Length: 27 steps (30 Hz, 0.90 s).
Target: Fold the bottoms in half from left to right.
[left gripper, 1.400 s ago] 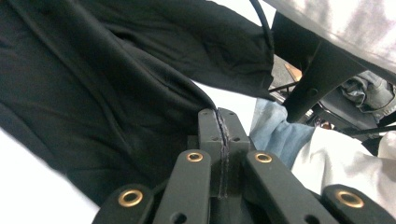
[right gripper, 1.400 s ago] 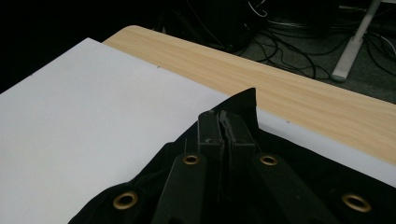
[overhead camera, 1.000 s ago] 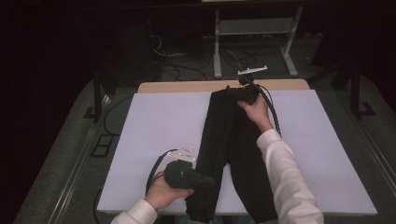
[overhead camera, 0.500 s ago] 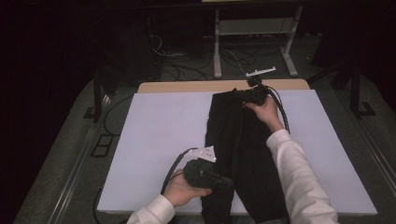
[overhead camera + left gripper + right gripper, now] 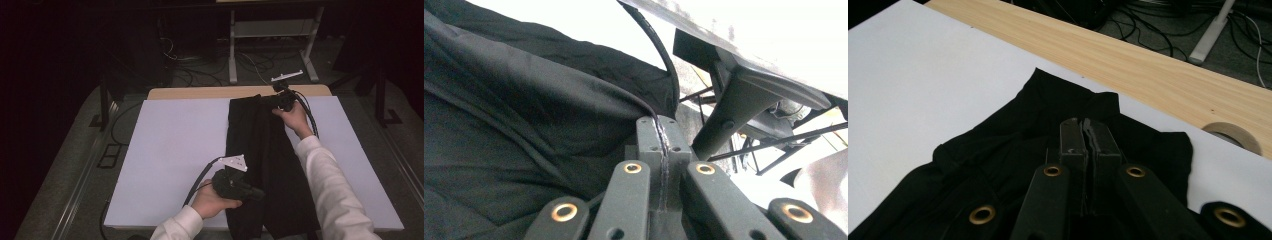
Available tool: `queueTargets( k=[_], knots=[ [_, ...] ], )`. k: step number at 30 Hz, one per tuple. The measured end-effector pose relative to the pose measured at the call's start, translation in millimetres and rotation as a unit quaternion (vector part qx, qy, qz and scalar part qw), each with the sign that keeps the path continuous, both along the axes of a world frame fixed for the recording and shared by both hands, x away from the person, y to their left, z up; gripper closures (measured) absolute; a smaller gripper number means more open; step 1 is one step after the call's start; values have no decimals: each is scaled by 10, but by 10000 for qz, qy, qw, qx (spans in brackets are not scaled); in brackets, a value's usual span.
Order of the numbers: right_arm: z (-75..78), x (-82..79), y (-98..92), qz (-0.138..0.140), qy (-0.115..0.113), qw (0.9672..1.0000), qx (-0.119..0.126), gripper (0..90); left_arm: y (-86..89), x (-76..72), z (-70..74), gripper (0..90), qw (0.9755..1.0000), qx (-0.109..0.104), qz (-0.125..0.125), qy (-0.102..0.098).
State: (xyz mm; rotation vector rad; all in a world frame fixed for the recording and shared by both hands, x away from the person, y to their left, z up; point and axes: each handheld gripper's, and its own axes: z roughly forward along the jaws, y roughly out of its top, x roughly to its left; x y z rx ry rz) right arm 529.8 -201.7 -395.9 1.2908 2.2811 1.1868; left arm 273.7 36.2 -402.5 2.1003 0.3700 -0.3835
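Observation:
A long black garment [image 5: 270,150] lies lengthwise on the white table cover [image 5: 175,140], right of the middle. My left gripper [image 5: 257,193] is at its near end. In the left gripper view the jaws [image 5: 659,125] are shut, with a folded edge of the black cloth [image 5: 524,125] pinched at their tips. My right gripper [image 5: 267,101] is at the garment's far end by the wooden table edge [image 5: 200,93]. In the right gripper view the shut jaws [image 5: 1083,125] press into the bunched black cloth [image 5: 1013,125].
A roll of tape [image 5: 1233,135] rests on the bare wooden strip [image 5: 1148,65] beyond the cover. Behind the table, a white stand [image 5: 232,50] and loose cables [image 5: 260,65] are on the floor. White cover lies open left of the garment.
Both hands have slid to the right across the table, and the black garment has moved right with them. Both grippers have stayed shut.

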Motion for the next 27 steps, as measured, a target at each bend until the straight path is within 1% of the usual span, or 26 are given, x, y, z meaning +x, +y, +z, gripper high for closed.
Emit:
queueTargets(
  k=[4,8,11,15,21,24,26,27],
  knots=[
    [4,-4,-39,31,-10,9999,-119,864,-83,-14,-20,887,10000,-19,-31,24],
    [-8,-10,-57,68,8,9998,-186,865,-190,-17,-33,887,10000,-14,-56,40],
    [-30,-6,-46,125,35,9995,-294,865,-269,-13,-43,887,10000,-10,-76,44],
    [-55,4,-28,185,6,9989,-437,864,-348,1,-57,887,10000,14,-73,65],
    [-73,52,-86,157,18,9990,-424,864,-470,35,-86,887,9999,14,-51,117],
    [-76,70,-106,150,61,9986,-495,864,-543,40,-97,887,9999,26,-38,135],
    [-79,77,-116,160,80,9982,-577,864,-562,42,-97,887,9999,20,-49,135],
    [-79,82,-125,155,86,9979,-626,864,-603,40,-99,887,9999,1,-49,136]
  ],
)
